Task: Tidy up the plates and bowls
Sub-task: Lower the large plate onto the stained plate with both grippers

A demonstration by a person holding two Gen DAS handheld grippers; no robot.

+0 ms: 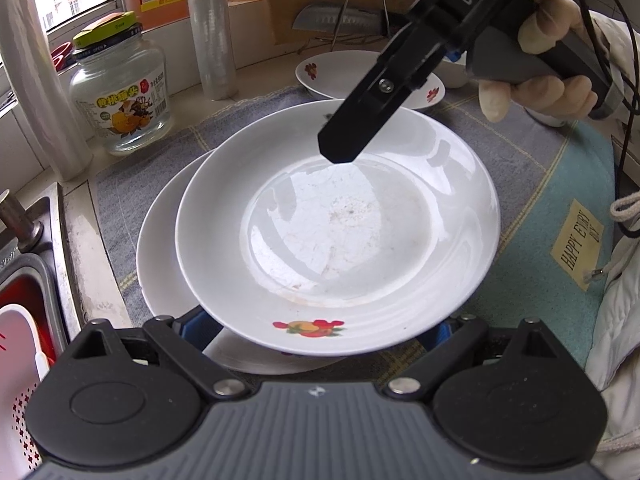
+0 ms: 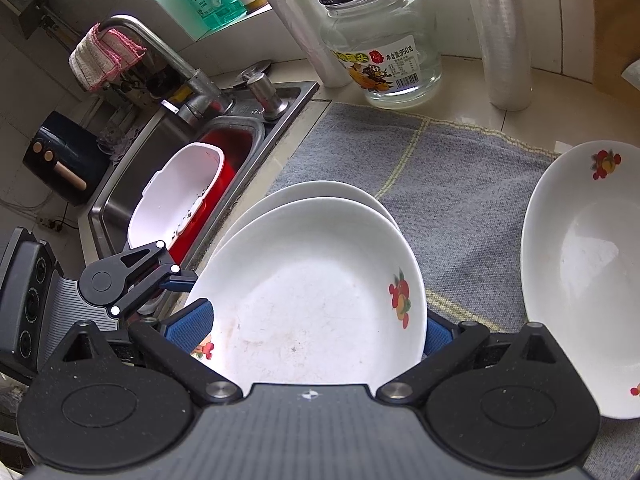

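Left gripper nearest, at the near rim of the upper plate; its blue pads sit wide at either side, so whether they grip cannot be told.

Items, largest first: grey cloth; upper plate, lying offset on a second plate just beside the sink; flowered bowl, apart and unstacked; jar. Right gripper spread wide around the upper plate's edge, clamping nothing. Judged partly done: plates stacked but misaligned; bowl left.

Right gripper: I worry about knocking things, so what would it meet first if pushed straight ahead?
Probably the top plate itself, already between the right gripper fingers; beyond its far rim lies grey mat, though depth is unclear.
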